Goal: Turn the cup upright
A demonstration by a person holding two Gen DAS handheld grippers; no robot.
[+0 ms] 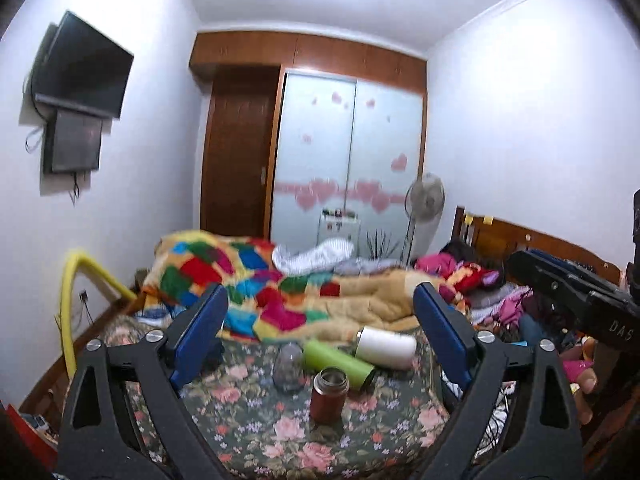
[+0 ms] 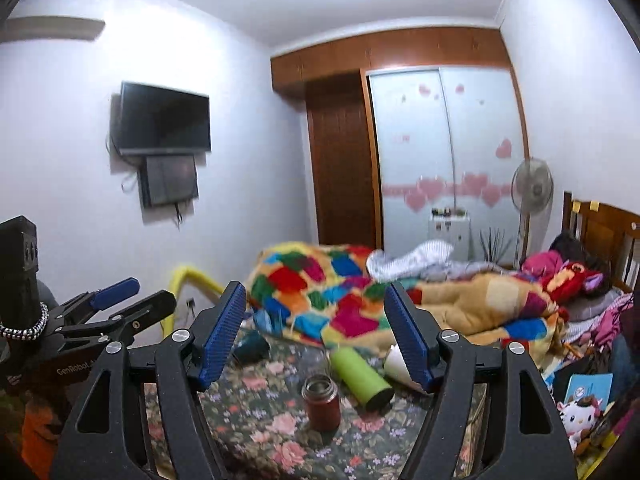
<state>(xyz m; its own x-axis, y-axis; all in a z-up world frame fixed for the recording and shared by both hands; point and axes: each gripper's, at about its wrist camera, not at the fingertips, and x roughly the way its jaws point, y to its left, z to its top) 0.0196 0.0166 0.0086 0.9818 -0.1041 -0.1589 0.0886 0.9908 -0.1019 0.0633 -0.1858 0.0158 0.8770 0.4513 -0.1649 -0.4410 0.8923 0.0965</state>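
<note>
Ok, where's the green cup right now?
The green cup lies on its side on the floral bedspread, between the red cup standing in front and the white cup lying behind-right; both views show it.

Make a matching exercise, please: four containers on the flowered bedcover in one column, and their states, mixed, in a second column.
Things:
1. red-brown cup
2. green bottle
3. white bottle
4. clear glass jar

States:
A. lying on its side, farthest right of the four in the left wrist view
B. standing upright, mouth open to the top, nearest the cameras
C. lying on its side, between the jar and the white one
D. see-through, standing at the left of the group

Pairs: 1-B, 2-C, 3-A, 4-D
</note>
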